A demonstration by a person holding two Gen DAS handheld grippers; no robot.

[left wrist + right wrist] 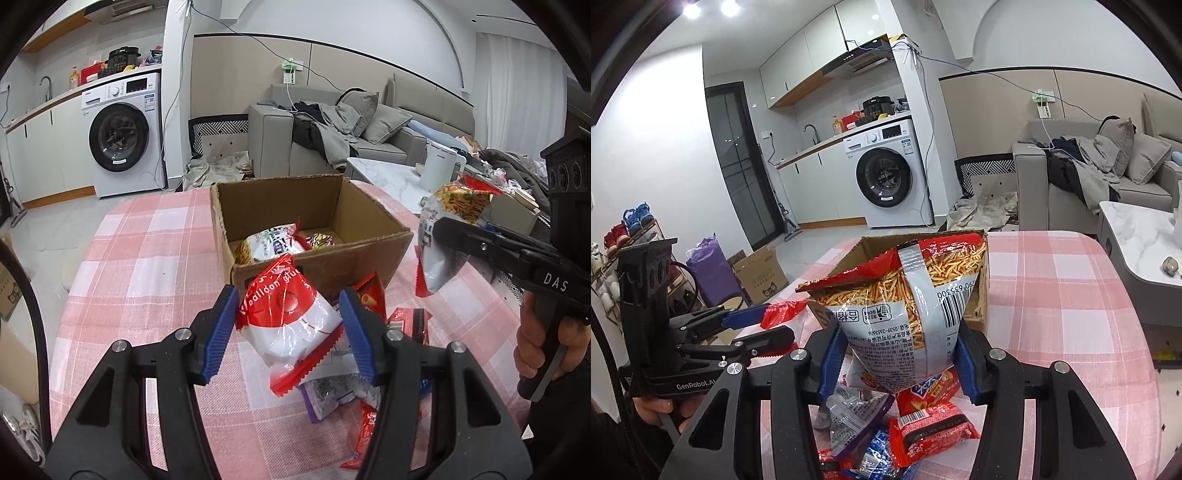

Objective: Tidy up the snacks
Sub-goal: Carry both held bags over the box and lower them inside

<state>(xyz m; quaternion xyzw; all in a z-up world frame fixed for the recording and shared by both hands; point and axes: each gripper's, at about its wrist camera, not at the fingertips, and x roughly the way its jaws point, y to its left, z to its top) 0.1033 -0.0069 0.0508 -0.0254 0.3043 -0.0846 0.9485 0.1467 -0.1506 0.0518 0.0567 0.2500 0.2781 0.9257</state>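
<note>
Left gripper clamped on red-white snack bag, lower centre of left wrist frame, lifted just before cardboard box.

Right gripper clamped on fries bag, centre of right wrist frame, above loose packets on checked tablecloth.

Both bags likely light, puffy, crinkly, slippery film; contents crushable. Best hold: mid-body, gentle squeeze.

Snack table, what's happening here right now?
A person holds a gripper in each hand. The left gripper grips a red and white snack bag; the right gripper grips a bag of fried sticks. Both bags are off the checked tablecloth. The cardboard box already holds some packets, and more lie loose below.
</note>
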